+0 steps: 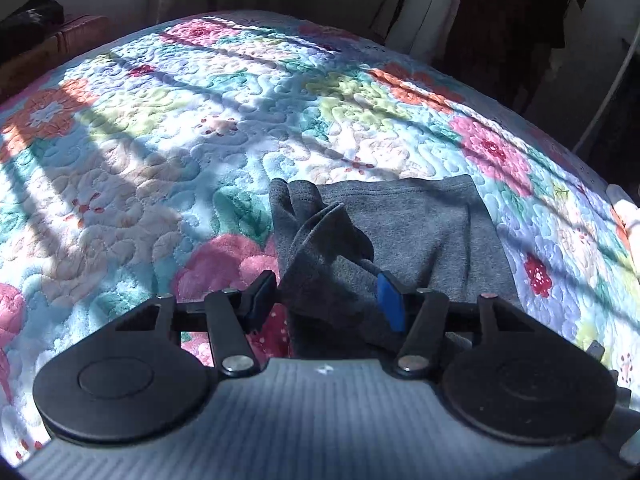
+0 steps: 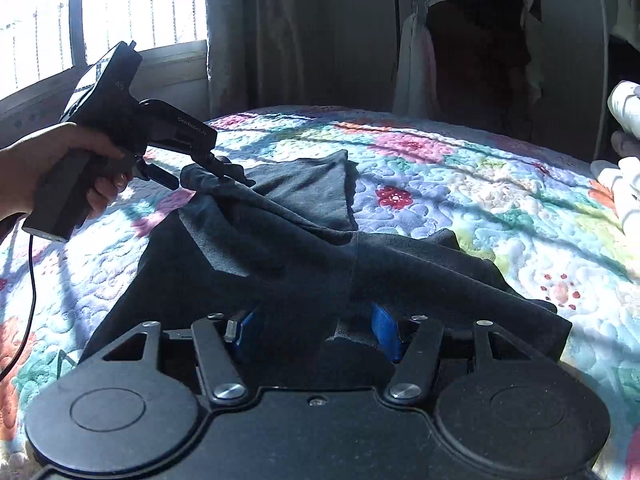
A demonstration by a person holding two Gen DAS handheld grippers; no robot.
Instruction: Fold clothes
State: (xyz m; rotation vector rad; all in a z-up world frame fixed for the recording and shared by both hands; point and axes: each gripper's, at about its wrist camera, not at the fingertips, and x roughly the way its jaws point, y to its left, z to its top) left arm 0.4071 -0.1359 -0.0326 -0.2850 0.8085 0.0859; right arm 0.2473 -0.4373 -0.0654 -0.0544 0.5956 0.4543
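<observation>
A dark grey garment lies on the floral quilt. In the left wrist view my left gripper has its jaws wide apart, with a raised fold of the grey cloth lying between them. In the right wrist view the same garment is stretched between both tools. My right gripper has its jaws apart, with the near cloth edge between the blue pads. The left gripper also shows in the right wrist view, a hand holding it, its tip at a bunched corner lifted off the bed.
The quilted bed fills both views, striped by window shadows. White folded items sit at the bed's right edge. A clothes rack with hanging garments stands behind the bed. A cable hangs from the left tool. A barred window is at the left.
</observation>
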